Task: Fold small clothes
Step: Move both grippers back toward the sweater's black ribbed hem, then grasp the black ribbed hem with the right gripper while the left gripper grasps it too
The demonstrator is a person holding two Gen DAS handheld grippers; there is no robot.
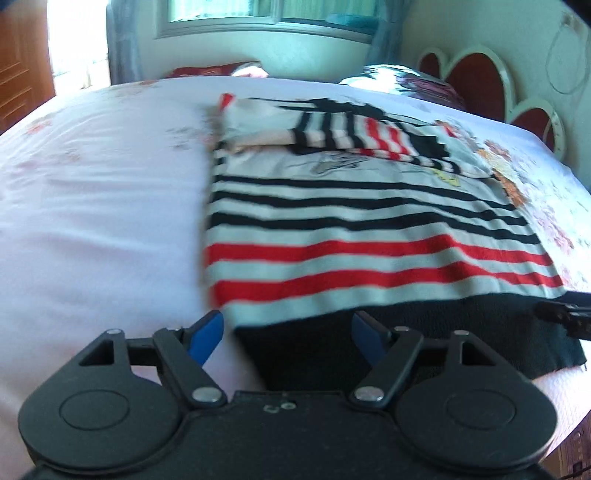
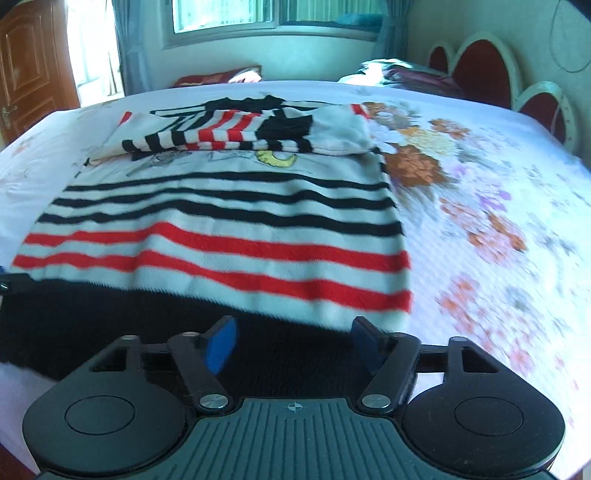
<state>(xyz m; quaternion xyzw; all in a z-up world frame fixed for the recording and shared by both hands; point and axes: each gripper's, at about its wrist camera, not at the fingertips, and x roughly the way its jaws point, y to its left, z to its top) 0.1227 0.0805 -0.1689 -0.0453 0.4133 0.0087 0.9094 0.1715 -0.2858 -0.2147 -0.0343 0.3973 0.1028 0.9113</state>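
Note:
A small striped sweater lies flat on the bed, white with black and red bands and a black hem nearest me. Both sleeves are folded across the chest at the far end. My left gripper stands open at the hem's left corner, its blue pads apart with nothing pinched. My right gripper is open over the hem near its right corner, and the blue pads grip nothing. Part of the right gripper shows at the edge of the left wrist view.
The bed sheet is pale pink on the left and flower-printed on the right. A red and white headboard and pillows stand at the far right, with a window behind and a wooden door at left.

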